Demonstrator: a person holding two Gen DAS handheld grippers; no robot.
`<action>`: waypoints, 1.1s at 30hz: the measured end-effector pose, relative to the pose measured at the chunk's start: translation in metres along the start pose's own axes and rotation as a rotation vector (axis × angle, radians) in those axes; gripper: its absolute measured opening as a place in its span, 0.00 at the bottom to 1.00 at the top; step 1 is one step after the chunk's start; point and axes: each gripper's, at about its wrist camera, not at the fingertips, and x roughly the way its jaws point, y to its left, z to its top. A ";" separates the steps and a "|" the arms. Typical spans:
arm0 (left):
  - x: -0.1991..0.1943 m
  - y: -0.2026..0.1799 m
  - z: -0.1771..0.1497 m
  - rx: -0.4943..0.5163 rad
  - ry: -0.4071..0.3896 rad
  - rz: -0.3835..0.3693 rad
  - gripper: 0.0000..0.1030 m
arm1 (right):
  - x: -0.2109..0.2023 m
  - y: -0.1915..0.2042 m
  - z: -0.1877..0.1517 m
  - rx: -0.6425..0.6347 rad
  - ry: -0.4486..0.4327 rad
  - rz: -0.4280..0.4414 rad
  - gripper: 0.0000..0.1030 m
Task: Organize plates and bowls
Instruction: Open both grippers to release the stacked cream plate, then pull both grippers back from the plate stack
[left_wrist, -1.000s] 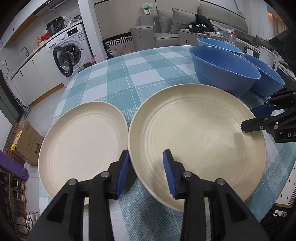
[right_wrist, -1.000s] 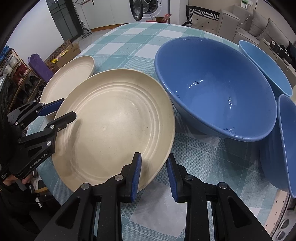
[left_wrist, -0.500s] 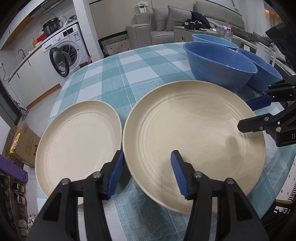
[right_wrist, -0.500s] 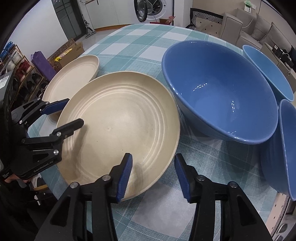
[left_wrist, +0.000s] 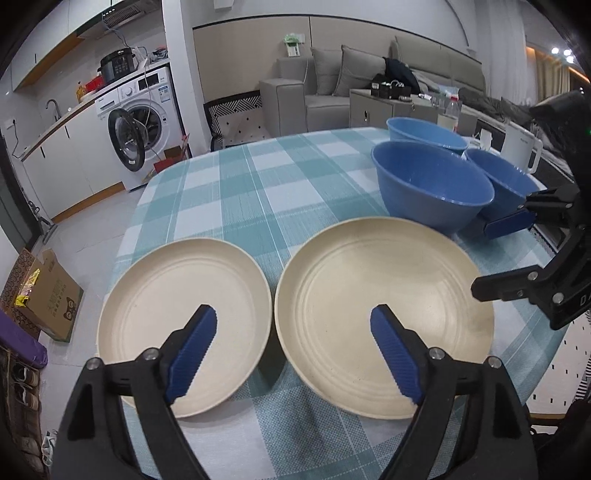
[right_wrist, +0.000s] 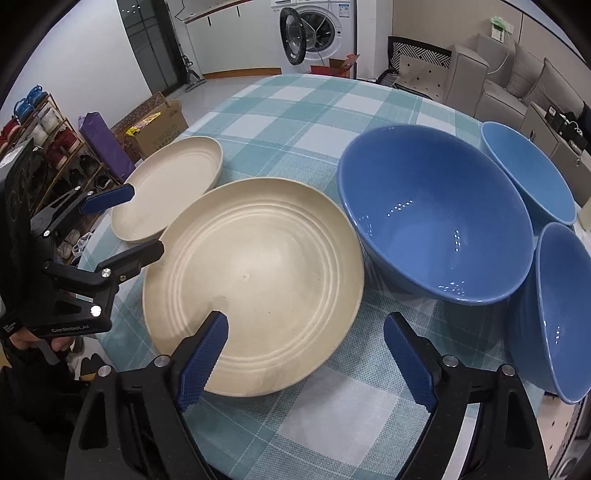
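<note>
We had the large plate (right_wrist: 255, 280) lying flat on the checked tablecloth (left_wrist: 258, 192), close to the near edge of the tabletop, and no pad was touching it. Our left gripper (left_wrist: 293, 356) hung above the gap between it and the small plate (left_wrist: 173, 317), which sat just beside it toward the left edge. Our right gripper (right_wrist: 304, 360) hung over the large plate's near right rim. Both pairs of jaws had just been opening and stood wide, with nothing clamped between them; we judged the plate had been let go where it lay, flat and steady beside its partner.

The large bowl (right_wrist: 436, 214) stood just beside the plate's far right rim, whether touching it we could not tell. Two smaller bowls (right_wrist: 528, 173) (right_wrist: 557, 314) crowded its far and right sides near the right edge. Stacking the plates looked easy enough; the bowls were packed so tightly that a finger would find little room between them. Beyond the table were a washing machine (left_wrist: 140, 125), a sofa (left_wrist: 332, 85) and a cardboard box (left_wrist: 48, 295) on the floor.
</note>
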 end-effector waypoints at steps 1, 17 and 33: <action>-0.002 0.002 0.001 -0.003 -0.007 0.005 0.88 | -0.001 0.002 0.001 -0.004 -0.002 0.004 0.88; -0.041 0.061 0.010 -0.133 -0.104 0.079 1.00 | -0.028 0.025 0.033 -0.010 -0.090 -0.001 0.99; -0.046 0.097 0.004 -0.219 -0.115 0.164 1.00 | -0.026 0.063 0.068 -0.047 -0.148 0.042 0.99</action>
